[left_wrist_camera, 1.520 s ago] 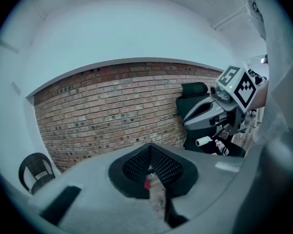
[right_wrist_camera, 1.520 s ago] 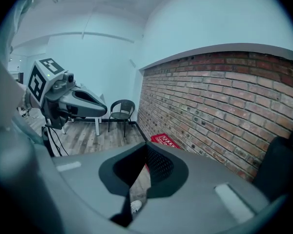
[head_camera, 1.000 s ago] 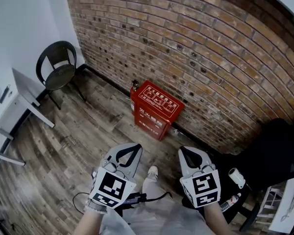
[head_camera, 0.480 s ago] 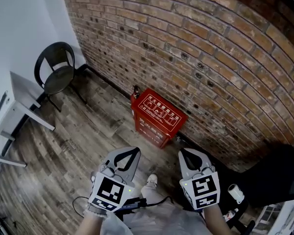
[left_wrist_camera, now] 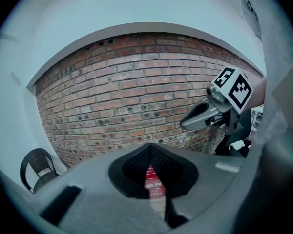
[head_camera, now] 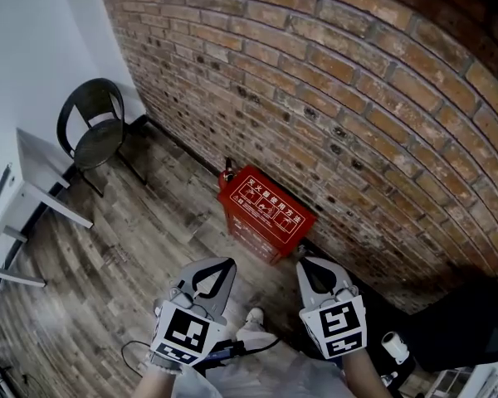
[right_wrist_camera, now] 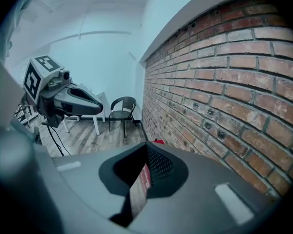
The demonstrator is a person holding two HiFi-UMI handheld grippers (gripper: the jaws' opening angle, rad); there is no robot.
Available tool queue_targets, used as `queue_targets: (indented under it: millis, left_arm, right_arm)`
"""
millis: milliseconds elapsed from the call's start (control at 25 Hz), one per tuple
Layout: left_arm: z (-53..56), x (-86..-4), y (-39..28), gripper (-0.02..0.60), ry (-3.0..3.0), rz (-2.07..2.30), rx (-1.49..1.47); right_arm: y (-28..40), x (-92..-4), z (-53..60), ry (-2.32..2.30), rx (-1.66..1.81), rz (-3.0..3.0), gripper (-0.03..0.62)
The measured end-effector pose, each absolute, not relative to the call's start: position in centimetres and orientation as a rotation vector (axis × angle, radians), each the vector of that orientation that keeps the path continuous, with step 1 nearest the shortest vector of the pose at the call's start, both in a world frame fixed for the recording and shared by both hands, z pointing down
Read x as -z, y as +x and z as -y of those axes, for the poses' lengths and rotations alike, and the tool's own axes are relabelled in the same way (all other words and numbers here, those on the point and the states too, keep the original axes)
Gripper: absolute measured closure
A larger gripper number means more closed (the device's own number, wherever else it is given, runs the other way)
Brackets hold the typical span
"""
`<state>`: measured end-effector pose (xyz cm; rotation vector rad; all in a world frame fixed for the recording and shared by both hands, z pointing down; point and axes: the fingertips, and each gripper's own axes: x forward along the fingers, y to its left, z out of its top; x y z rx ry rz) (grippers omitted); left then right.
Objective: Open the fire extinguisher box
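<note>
Judging this as the approach step: fire extinguisher box point(head_camera: 264, 215) sits closed on the floor point(head_camera: 149, 214) against the brick wall point(head_camera: 357, 98), well ahead of left gripper point(head_camera: 226, 264) and right gripper point(head_camera: 302, 262), both jaws clenched empty; next means getting near and finding the lid edge.

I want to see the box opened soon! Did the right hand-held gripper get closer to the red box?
Yes. The right hand-held gripper has come nearer the red fire extinguisher box standing against the brick wall, without touching it.
</note>
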<state>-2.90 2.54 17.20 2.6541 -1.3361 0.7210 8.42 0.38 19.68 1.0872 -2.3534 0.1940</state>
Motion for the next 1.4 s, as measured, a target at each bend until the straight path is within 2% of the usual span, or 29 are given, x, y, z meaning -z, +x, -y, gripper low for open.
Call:
queue_targets:
  millis: [840, 1400]
  left_arm:
    - [0.9, -18.8, -1.3, 0.589, 2.686, 1.217, -0.768]
    - [5.6, -23.7, -2.5, 0.589, 2.699, 1.088, -0.803]
  right_arm:
    - [10.3, -21.3, 2.5, 1.171, -0.261, 2.304, 0.589]
    - [10.6, -26.9, 6.3, 1.243, -0.388, 2.207, 0.589]
